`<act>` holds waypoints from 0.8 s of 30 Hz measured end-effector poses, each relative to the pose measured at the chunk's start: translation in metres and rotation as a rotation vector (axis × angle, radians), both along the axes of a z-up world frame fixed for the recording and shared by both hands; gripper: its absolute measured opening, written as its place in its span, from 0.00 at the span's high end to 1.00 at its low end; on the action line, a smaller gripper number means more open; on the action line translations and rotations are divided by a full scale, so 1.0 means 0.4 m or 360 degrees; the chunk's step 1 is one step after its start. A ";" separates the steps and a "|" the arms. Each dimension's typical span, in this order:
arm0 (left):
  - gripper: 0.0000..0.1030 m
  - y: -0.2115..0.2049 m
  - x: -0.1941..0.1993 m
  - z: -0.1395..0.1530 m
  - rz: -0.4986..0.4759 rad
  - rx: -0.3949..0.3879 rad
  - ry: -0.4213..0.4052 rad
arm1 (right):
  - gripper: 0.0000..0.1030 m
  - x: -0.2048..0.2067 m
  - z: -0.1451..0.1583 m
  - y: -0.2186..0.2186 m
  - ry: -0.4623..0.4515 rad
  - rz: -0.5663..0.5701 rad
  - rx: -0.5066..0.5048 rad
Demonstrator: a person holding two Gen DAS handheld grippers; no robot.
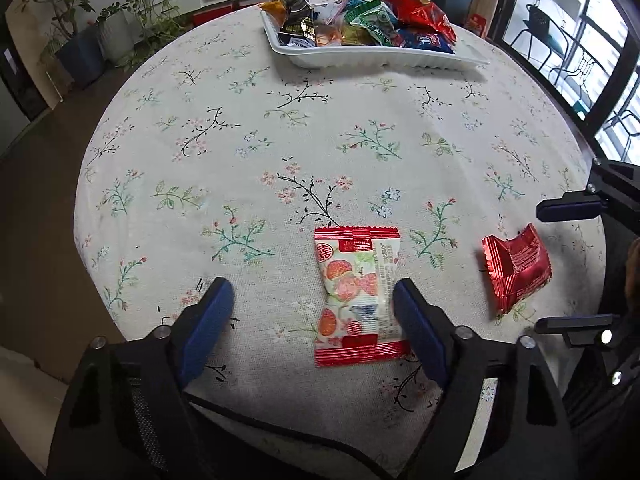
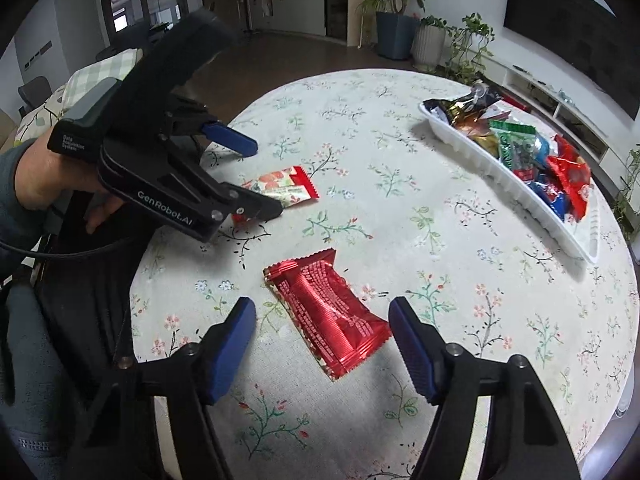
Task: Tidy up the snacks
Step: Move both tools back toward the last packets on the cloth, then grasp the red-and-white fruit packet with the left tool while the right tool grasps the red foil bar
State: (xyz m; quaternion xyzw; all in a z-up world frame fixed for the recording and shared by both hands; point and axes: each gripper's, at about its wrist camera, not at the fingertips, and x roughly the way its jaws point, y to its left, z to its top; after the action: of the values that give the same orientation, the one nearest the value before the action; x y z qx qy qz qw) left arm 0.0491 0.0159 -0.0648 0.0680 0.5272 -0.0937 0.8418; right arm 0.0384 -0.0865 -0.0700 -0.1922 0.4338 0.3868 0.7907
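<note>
A white packet with strawberry print and red ends [image 1: 356,292] lies on the floral tablecloth between the fingers of my left gripper [image 1: 310,286]. The jaws stand wide; the right pad is at the packet's edge, the left pad well apart. A crinkled red foil packet [image 2: 328,312] lies between the open fingers of my right gripper [image 2: 322,304], neither pad touching it. The right wrist view also shows the left gripper [image 2: 262,178] over the strawberry packet [image 2: 288,188]. In the left wrist view the red packet [image 1: 516,266] lies by the right gripper [image 1: 540,266].
A white tray [image 1: 380,60] heaped with several snack packets stands at the table's far side, also the tray [image 2: 532,208] at right. A person's hand [image 2: 52,176] holds the left gripper. Potted plants [image 1: 120,32], a low cabinet and windows ring the round table.
</note>
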 end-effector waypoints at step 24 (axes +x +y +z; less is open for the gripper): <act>0.31 -0.005 0.021 -0.001 -0.0054 0.0004 0.0013 | 0.37 0.055 -0.040 0.037 0.0215 0.0164 -0.0047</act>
State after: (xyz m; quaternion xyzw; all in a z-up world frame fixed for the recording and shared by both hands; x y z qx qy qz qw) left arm 0.0575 0.0139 -0.0651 0.0776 0.5296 -0.1077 0.8378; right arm 0.0605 -0.0715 -0.0860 -0.1995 0.4814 0.4327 0.7357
